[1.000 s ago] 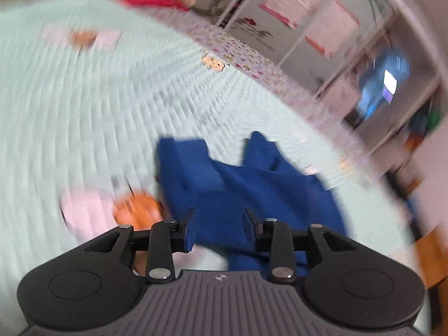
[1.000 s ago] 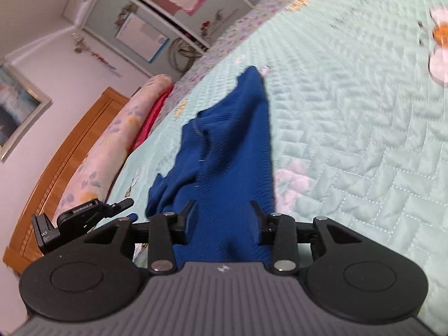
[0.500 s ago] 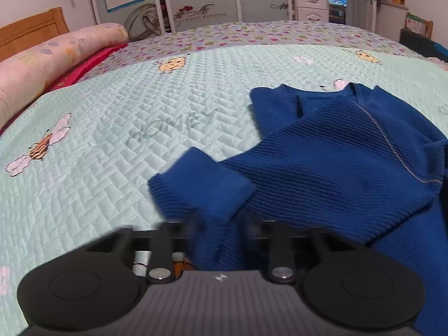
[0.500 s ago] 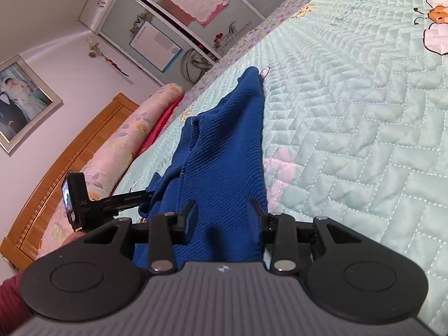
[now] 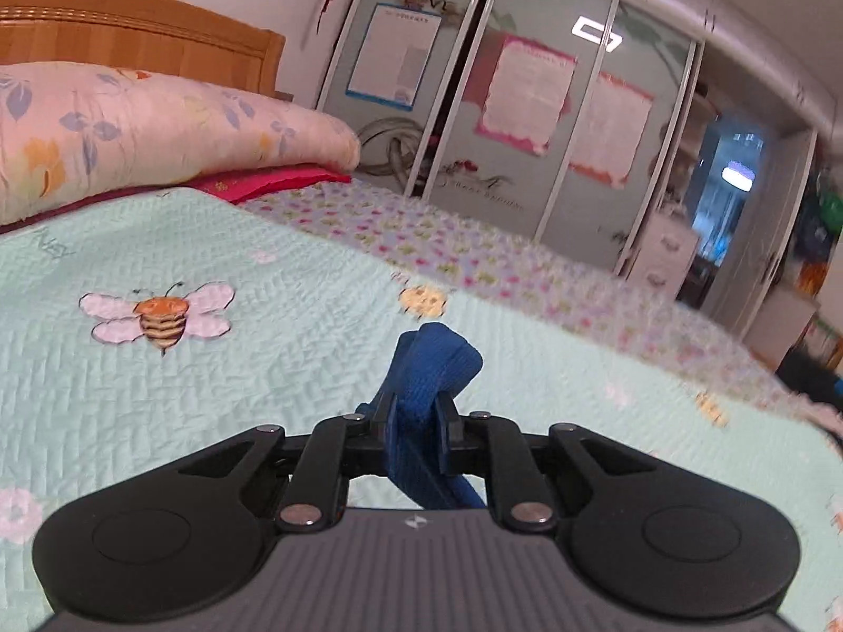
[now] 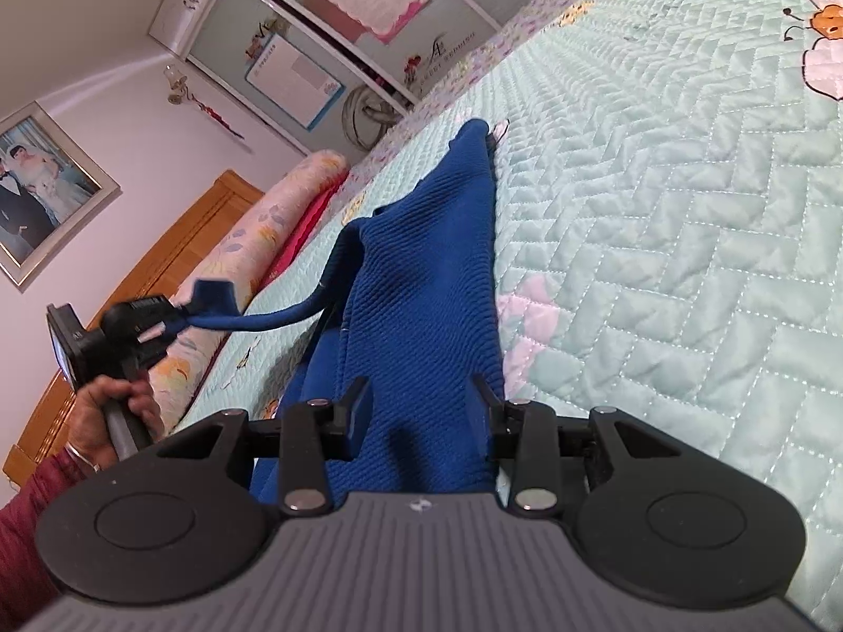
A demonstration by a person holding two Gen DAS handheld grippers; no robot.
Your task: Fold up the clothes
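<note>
A blue knit sweater [image 6: 427, 274] lies stretched along the mint quilted bedspread [image 6: 685, 210]. My left gripper [image 5: 416, 411] is shut on the sweater's sleeve cuff [image 5: 437, 363] and holds it lifted off the bed. In the right wrist view the left gripper [image 6: 174, 316] is at the far left, with the sleeve [image 6: 274, 318] stretched from it to the sweater body. My right gripper [image 6: 421, 395] is open, its jaws straddling the sweater's near end just above the fabric.
A floral pillow [image 5: 131, 131] and a wooden headboard [image 5: 131, 26] lie at the bed's head. A red cloth [image 5: 274, 181] lies by the pillow. Wardrobe doors [image 5: 527, 121] stand beyond the bed. A bee print [image 5: 158, 316] marks the quilt.
My left gripper has closed on the sleeve cuff and lifted it away toward the pillow side, stretching the sleeve out. My right gripper has stayed open over the sweater's near end.
</note>
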